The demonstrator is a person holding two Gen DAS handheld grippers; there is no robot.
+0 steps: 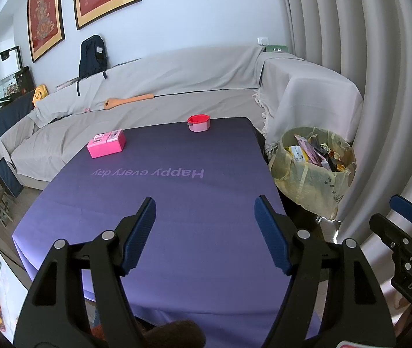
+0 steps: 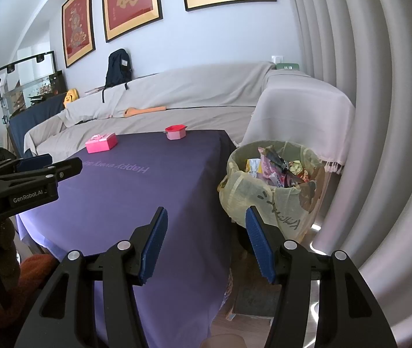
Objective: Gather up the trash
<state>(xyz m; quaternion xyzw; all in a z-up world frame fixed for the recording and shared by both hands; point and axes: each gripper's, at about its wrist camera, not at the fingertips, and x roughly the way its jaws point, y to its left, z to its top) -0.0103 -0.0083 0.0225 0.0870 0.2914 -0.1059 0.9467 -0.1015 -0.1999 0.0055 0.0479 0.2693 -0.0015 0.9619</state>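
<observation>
A bin lined with a yellow bag [image 1: 313, 171] [image 2: 272, 191] stands on the floor right of the table, filled with crumpled wrappers [image 2: 278, 168]. My left gripper [image 1: 205, 226] hangs open over the near part of the purple tablecloth [image 1: 162, 203], with nothing between its blue pads. My right gripper [image 2: 206, 237] is open too, above the table's right edge and just short of the bin. A pink box [image 1: 106, 144] [image 2: 101, 142] and a small pink tub with a red lid [image 1: 198, 123] [image 2: 176, 132] sit at the far end of the table.
A sofa under a grey cover [image 1: 162, 87] runs behind the table, with a dark backpack [image 1: 93, 56] and an orange stick-like object [image 1: 129, 101] on it. Pale curtains [image 1: 365, 58] hang to the right of the bin. The left gripper's body [image 2: 17, 182] shows at the left of the right wrist view.
</observation>
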